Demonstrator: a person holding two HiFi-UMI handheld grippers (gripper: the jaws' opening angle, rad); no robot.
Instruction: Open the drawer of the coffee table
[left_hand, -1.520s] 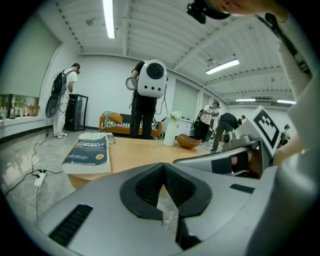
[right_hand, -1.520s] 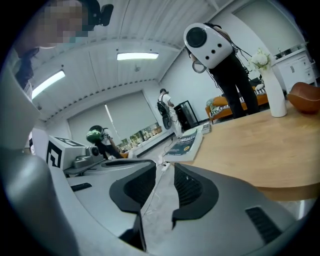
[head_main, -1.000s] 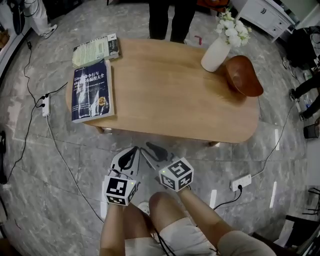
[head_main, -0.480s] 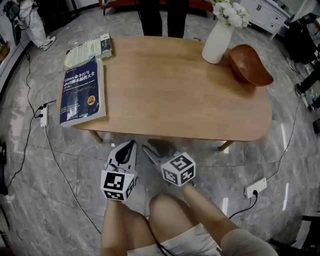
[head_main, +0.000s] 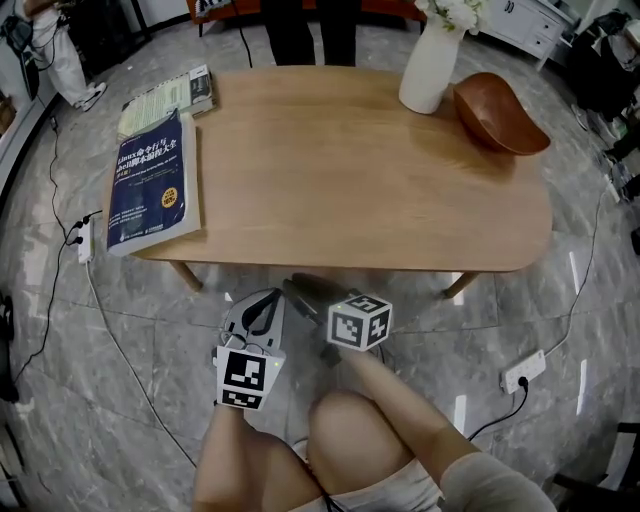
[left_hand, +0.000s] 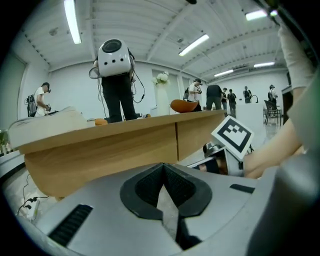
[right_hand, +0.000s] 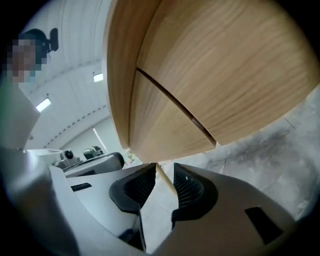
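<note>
Coffee table (head_main: 340, 180) viewed from above. Drawer (right_hand: 167, 122) closed, front set flush in near side, beside seam. Left gripper (left_hand: 162, 167) held low, just short of table edge, jaws pressed together, empty. Right gripper (right_hand: 164, 167) held alongside, jaws parted by narrow gap, nothing between. Blue book (head_main: 150, 185), vase (head_main: 430, 70) and bowl (head_main: 500, 115) placed on top.

Light wooden coffee table (head_main: 330, 170) with rounded corners, just in front of me; its drawer (left_hand: 125, 147) is shut, front flush, marked by 1 thin seam
</note>
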